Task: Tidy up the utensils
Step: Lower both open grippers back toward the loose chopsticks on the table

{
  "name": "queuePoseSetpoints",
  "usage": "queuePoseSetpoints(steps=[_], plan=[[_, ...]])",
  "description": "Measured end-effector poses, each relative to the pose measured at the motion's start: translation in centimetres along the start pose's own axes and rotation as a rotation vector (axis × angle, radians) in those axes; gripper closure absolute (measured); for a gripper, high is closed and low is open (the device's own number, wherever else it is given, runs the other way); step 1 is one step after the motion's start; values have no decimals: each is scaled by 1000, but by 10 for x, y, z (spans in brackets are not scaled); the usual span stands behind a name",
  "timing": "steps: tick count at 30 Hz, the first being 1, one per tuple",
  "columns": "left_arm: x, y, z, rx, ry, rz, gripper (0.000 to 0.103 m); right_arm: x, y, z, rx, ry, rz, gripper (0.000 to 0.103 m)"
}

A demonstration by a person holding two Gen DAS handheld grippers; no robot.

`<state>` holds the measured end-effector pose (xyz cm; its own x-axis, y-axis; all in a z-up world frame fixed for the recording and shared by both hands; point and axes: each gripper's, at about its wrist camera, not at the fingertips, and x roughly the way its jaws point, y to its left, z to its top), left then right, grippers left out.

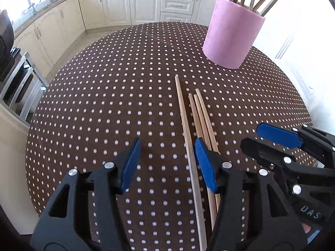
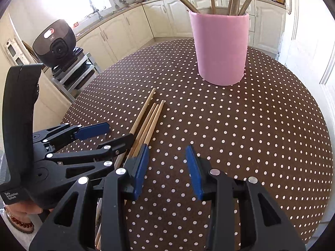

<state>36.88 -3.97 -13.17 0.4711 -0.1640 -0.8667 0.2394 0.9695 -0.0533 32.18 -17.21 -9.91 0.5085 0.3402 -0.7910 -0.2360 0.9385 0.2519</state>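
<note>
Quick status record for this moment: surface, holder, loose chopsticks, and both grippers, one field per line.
surface: round table under a brown cloth with white dots
holder: pink cup, upright at the far side, several wooden sticks standing in it
loose chopsticks: four lying side by side on the cloth, tips toward the cup
left gripper: open, leftmost chopstick between its jaws, pads not pressing on it
right gripper: open, nothing between its jaws, just right of the chopsticks
done so far: four chopsticks not yet in the cup
</note>
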Motion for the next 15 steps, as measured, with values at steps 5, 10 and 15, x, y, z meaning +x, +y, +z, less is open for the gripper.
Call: queuePoseSetpoints(steps=[5, 10, 15], plan=[[8, -11, 13, 48, -3, 43, 62, 4, -1, 7, 9, 18, 8, 68], [5, -5, 13, 74, 7, 22, 74, 12, 7, 15, 5, 46, 5, 68], [-4, 13, 1, 97, 15, 21, 78, 22, 19, 20, -21, 76, -28, 68]])
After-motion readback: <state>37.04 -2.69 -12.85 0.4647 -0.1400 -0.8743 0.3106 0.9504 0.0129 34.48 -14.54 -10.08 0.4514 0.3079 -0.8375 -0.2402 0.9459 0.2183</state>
